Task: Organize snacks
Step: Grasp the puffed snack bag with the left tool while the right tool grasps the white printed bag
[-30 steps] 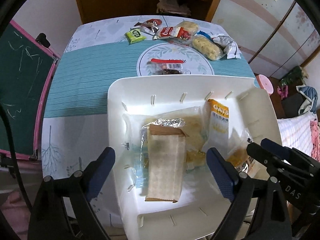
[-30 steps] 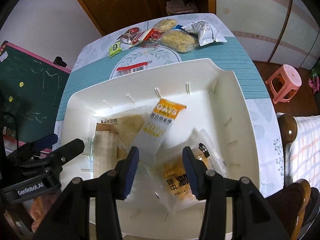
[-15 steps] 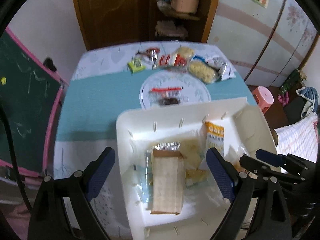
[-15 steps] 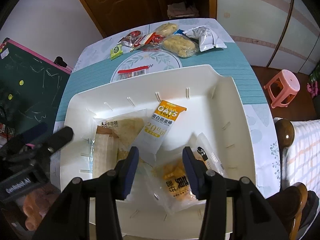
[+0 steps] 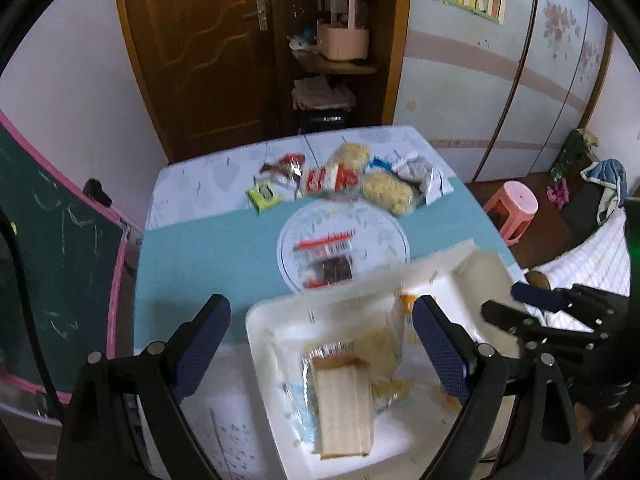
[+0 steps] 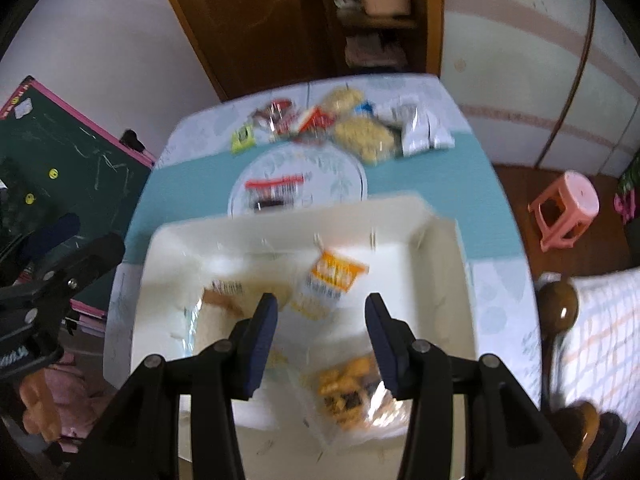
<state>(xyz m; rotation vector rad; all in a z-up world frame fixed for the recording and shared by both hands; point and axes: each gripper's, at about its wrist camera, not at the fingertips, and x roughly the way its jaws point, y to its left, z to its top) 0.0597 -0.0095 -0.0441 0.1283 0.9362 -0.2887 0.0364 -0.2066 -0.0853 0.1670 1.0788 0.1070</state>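
Two tools, left tool [image 5: 320,354] and right tool [image 6: 322,342], hang apart and empty over the white bin [image 6: 452,280], while loose snack packets [image 5: 348,182] on the worktop [image 5: 208,256], probably light, crinkly and crushable, seem best pinched at sealed edges.

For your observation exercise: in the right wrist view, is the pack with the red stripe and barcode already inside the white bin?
No, the red-striped barcode pack lies on the round floral mat on the table, beyond the far rim of the white bin.
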